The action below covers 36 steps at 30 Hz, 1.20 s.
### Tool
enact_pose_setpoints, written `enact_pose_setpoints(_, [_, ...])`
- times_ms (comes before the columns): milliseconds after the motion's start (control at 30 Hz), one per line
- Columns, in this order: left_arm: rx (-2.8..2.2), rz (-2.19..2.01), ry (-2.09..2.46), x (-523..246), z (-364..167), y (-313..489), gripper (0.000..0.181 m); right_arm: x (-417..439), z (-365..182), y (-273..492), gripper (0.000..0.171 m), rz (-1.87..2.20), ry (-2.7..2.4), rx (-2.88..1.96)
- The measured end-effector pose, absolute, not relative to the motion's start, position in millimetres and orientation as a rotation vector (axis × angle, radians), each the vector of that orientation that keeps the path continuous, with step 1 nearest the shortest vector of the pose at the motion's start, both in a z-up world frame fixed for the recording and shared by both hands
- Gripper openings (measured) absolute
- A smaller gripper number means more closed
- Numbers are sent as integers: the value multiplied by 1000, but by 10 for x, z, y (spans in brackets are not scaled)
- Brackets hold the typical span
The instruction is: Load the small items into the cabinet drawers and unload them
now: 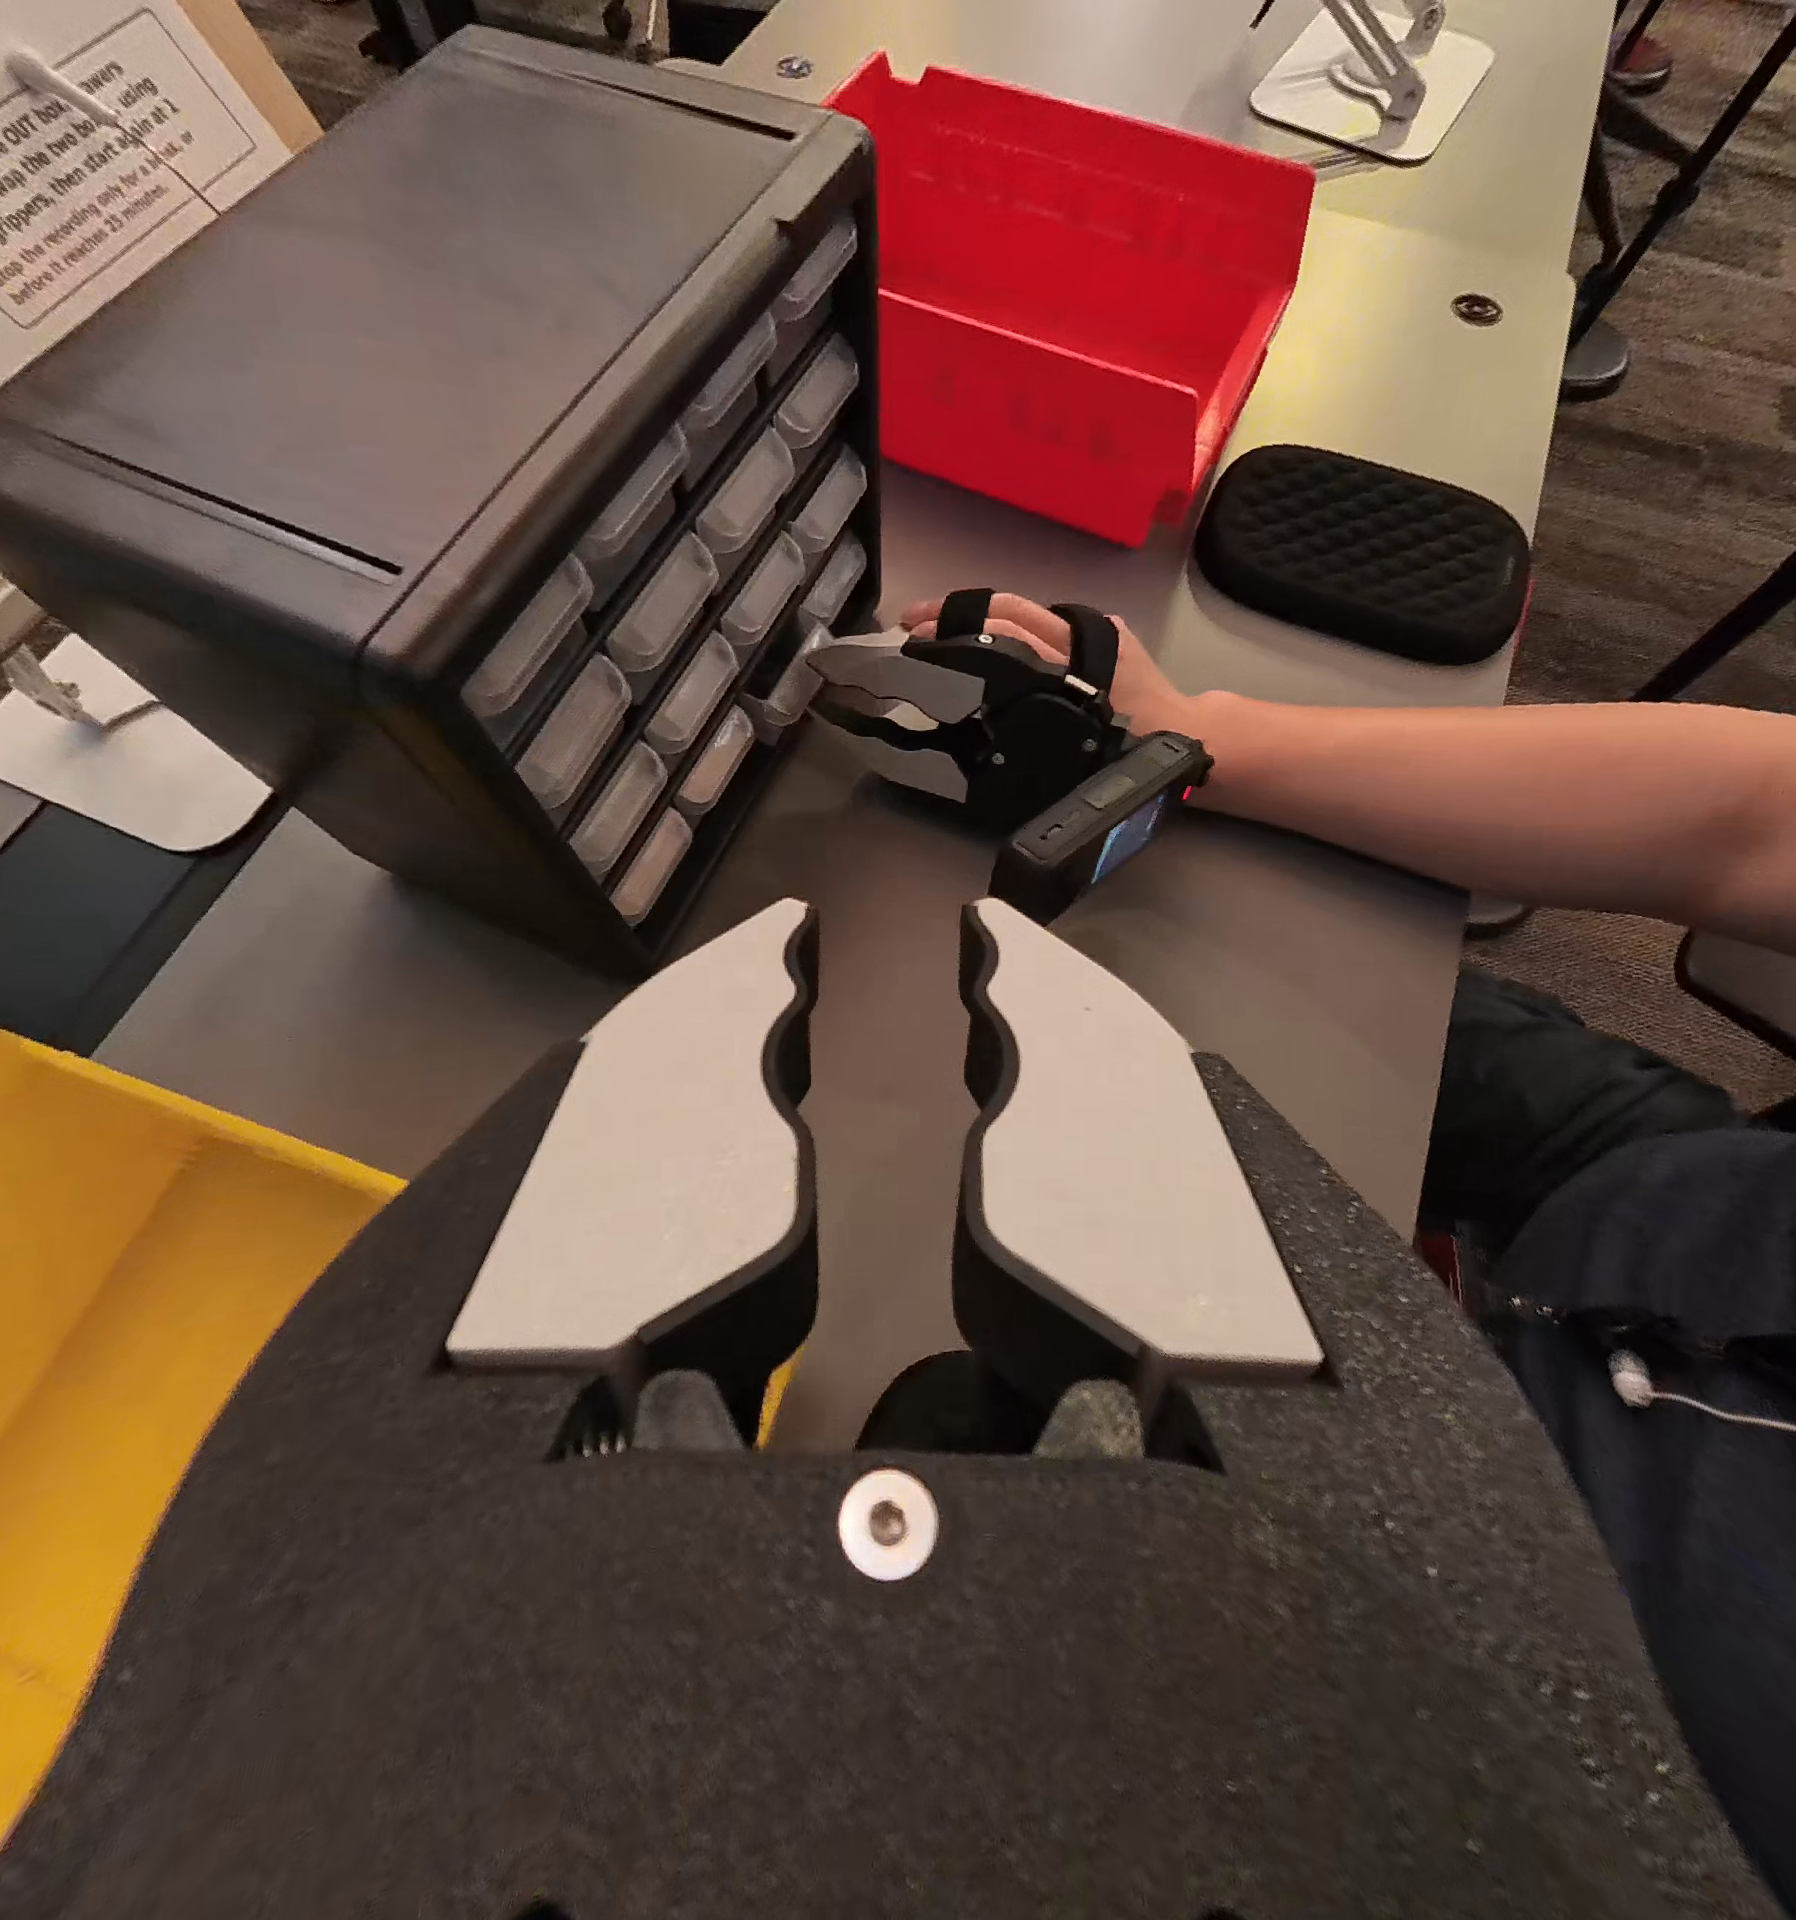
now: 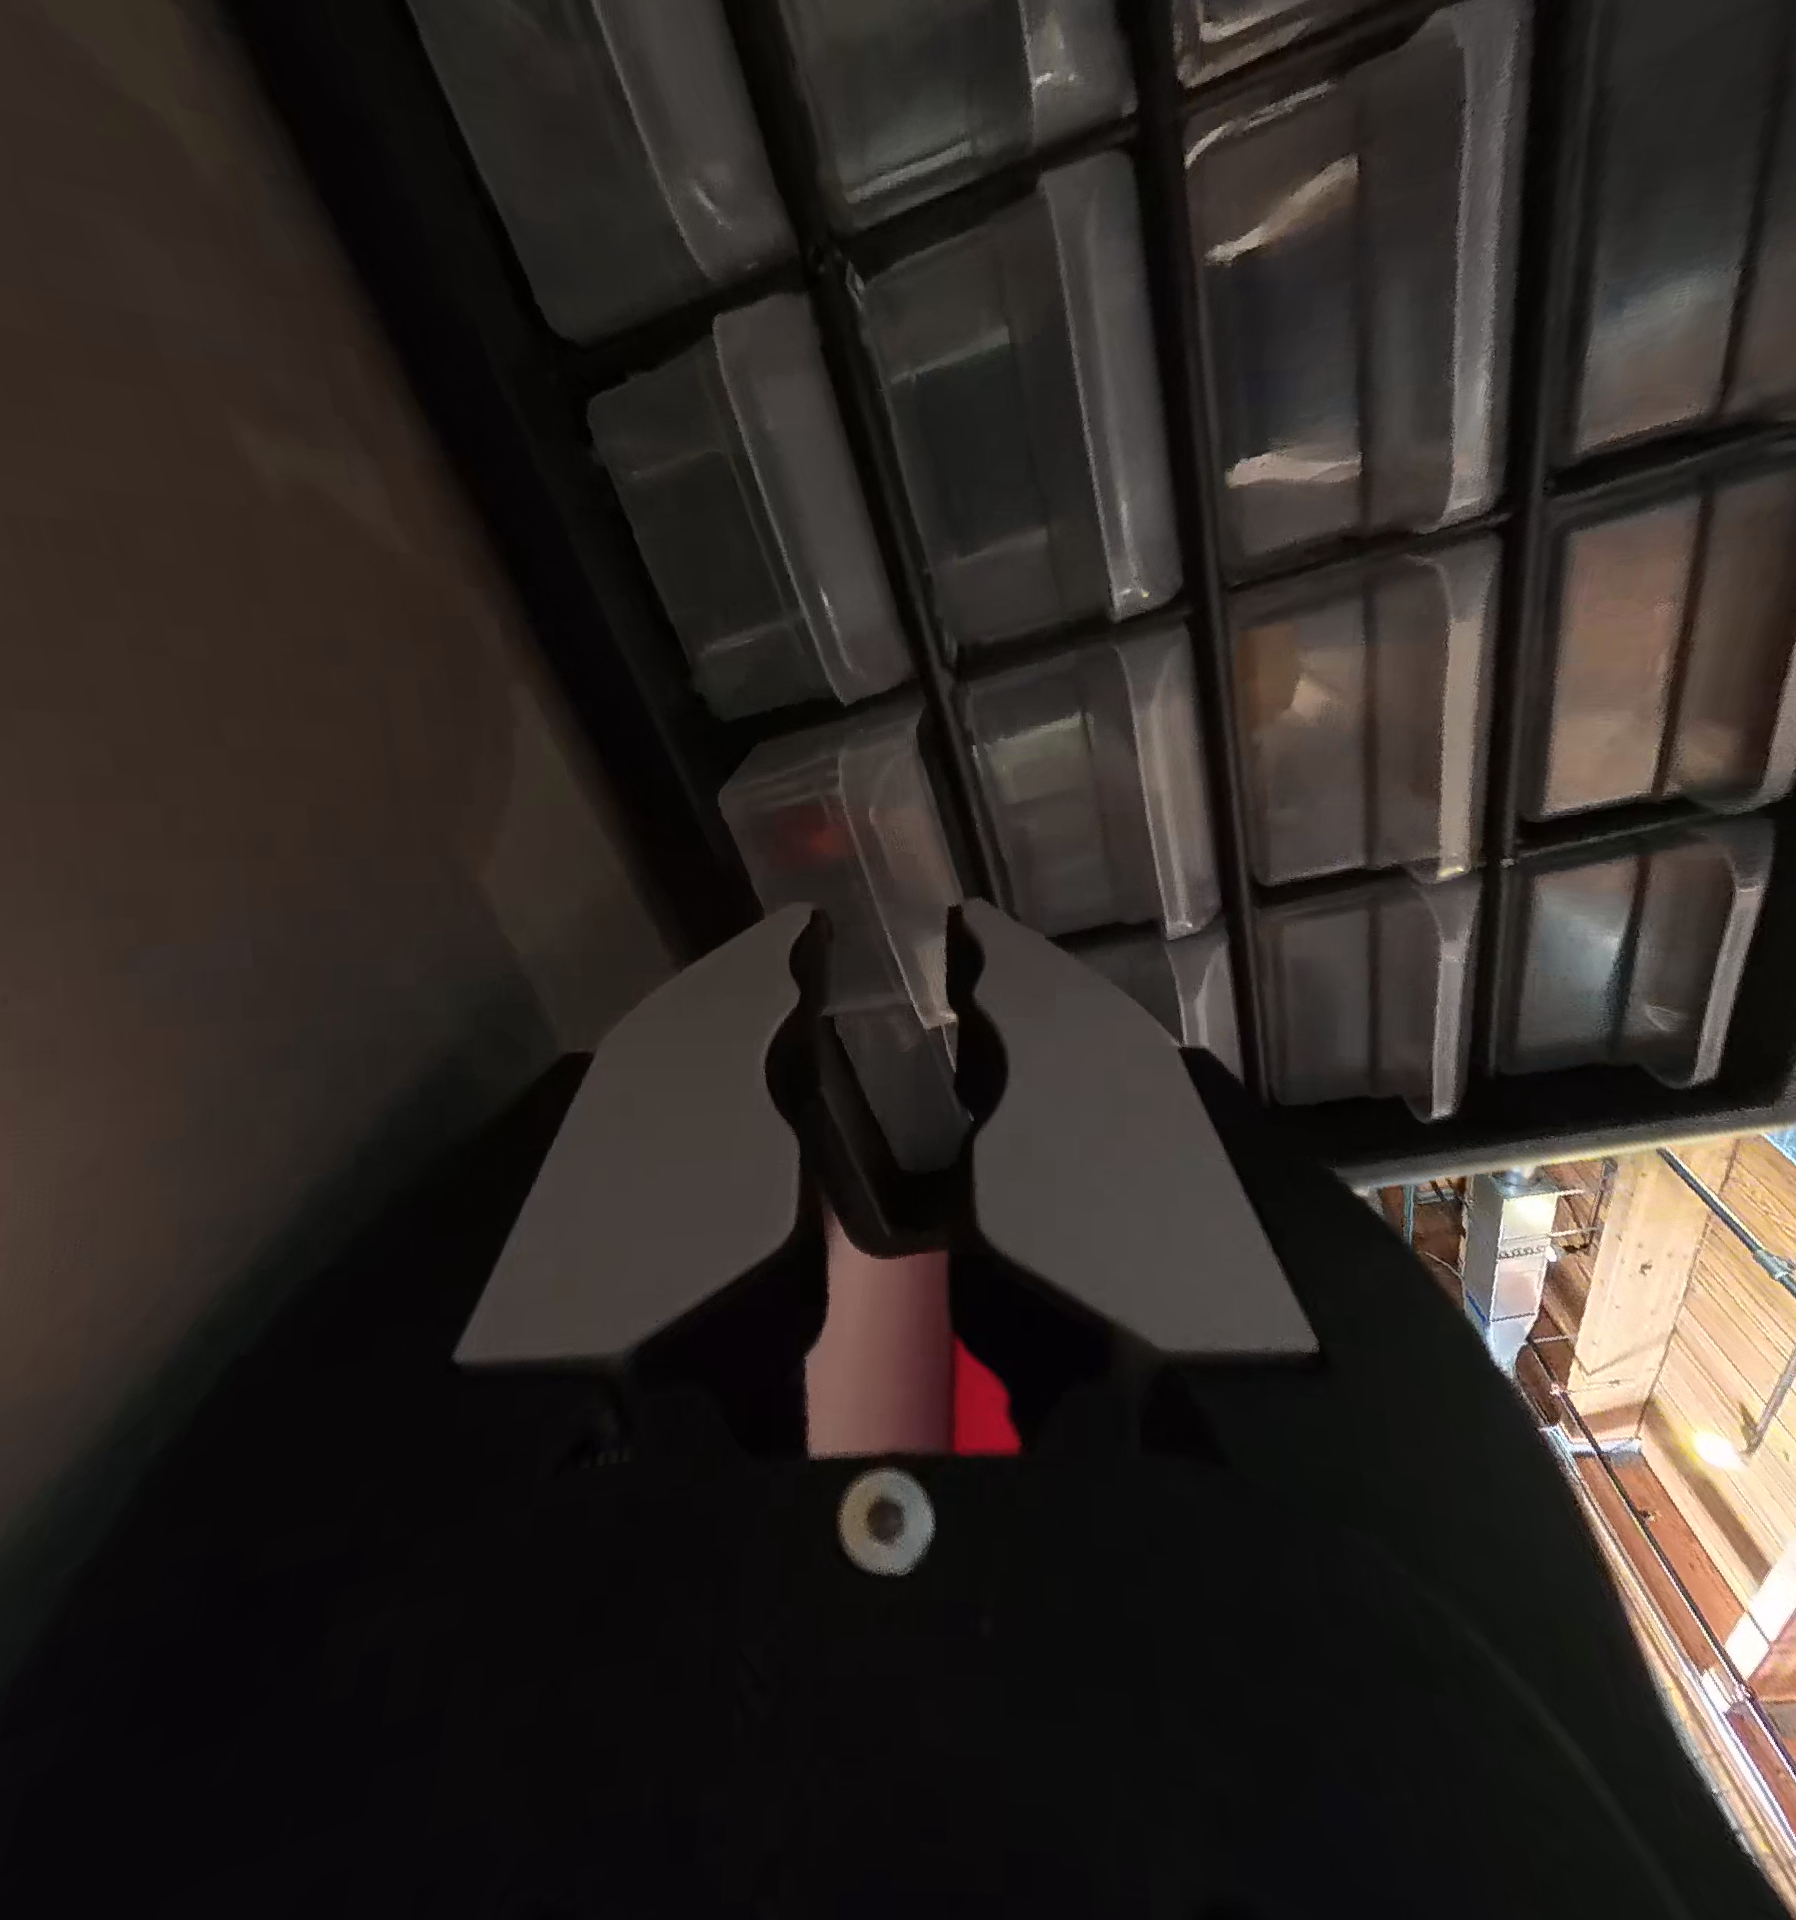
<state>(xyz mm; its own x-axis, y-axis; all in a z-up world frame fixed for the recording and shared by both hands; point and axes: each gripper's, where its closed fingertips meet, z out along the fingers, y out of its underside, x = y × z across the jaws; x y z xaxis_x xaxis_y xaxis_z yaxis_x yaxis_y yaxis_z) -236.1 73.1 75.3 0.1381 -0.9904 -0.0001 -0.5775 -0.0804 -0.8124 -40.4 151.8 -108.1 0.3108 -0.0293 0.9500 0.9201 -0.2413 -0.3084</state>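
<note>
Grey desk (image 1: 1341,935) over patterned carpet. From the left: yellow bin (image 1: 94,1299); your left gripper (image 1: 886,914), fingers apart and empty, held back; black cabinet (image 1: 354,364); right gripper (image 2: 881,920) closed on the handle of a partly pulled drawer (image 2: 832,831), something red inside; red bin (image 1: 1060,312). Step judged: opening; next, pull straight out.

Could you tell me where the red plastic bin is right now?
In the left wrist view, the red plastic bin sits upper right, just behind the black drawer cabinet.
</note>
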Motion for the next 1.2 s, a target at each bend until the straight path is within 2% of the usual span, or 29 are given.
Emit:
enact_pose_setpoints(667, [-1637, -858, 1366, -2478, 1141, 716, 25, -490, -1028, 1568, 24, -1090, -870, -1477])
enact_pose_setpoints(967, [-1178, -1649, 957, -2555, 1953, 451, 24, -864, -1096, 1436, 24, -941, -1020, -1414])
enact_pose_setpoints(1200, [-1327, -1549, 1033, -2173, 1570, 517, 23, -1042, -1150, 1397, 23, -876, -1076, -1431])
